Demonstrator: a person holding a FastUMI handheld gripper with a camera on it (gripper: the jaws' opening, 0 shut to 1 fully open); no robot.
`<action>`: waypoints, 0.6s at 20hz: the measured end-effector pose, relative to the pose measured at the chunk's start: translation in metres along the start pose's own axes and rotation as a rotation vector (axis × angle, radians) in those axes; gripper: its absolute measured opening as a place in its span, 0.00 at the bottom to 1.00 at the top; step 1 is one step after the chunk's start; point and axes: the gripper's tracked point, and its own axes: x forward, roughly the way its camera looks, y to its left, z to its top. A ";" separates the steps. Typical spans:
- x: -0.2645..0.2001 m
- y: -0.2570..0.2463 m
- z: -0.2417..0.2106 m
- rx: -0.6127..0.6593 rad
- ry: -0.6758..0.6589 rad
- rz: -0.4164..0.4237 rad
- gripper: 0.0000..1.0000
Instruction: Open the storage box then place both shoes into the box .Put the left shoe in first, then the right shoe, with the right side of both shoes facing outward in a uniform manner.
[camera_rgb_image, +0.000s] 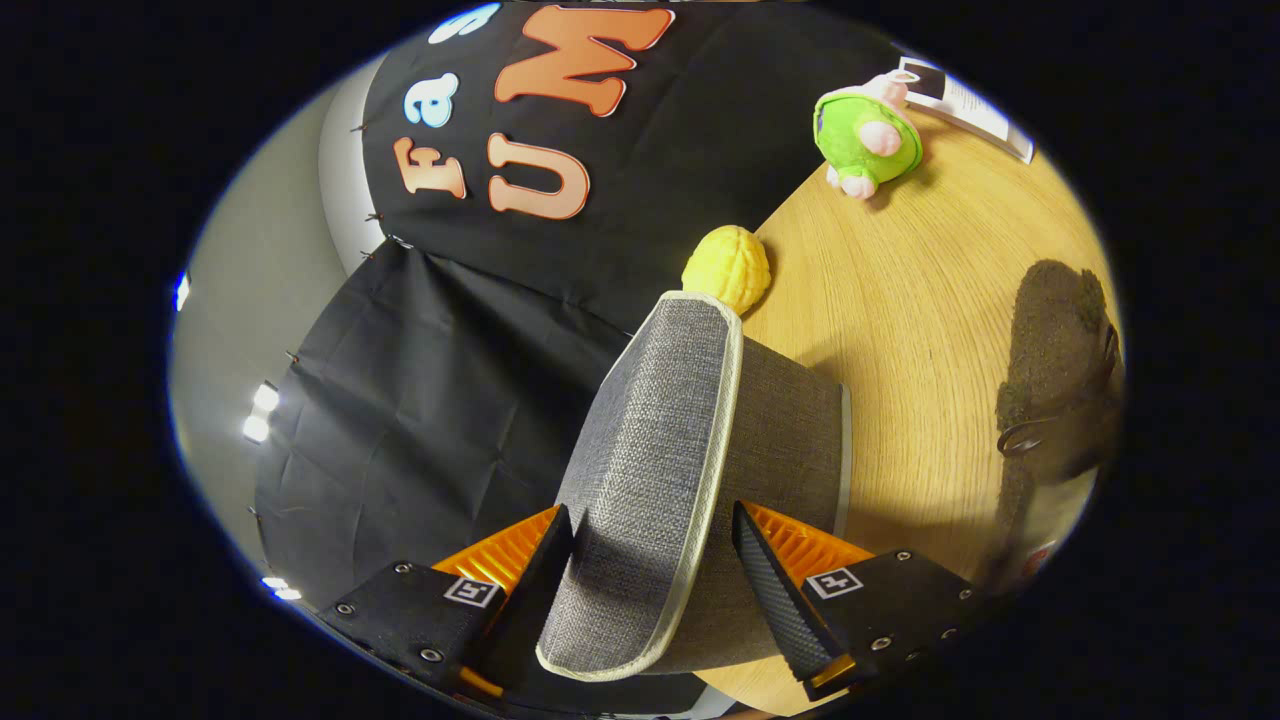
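The gripper (652, 545) has both fingers pinched on the lid (650, 470) of the grey woven-fabric storage box with pale piping, on the round wooden table (900, 300); a dark fuzzy shoe (1055, 350) lies well apart

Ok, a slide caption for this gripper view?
Gripper holds the grey storage box lid between its fingers, wooden table and green plush toy beyond.

bystanders on the wooden table (900, 300)

a green and pink plush toy (866, 138) lies on the table near its far side, just beside a white printed card (965, 100) at the table's end; a ridged yellow toy (727, 266) sits at the table's edge against the black cloth wall (430, 390), well apart from the plush
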 end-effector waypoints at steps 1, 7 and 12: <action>-0.002 0.003 0.001 0.008 -0.004 0.012 0.95; -0.030 0.038 0.020 0.024 -0.063 0.123 0.75; -0.024 0.036 0.024 0.010 -0.078 0.119 0.53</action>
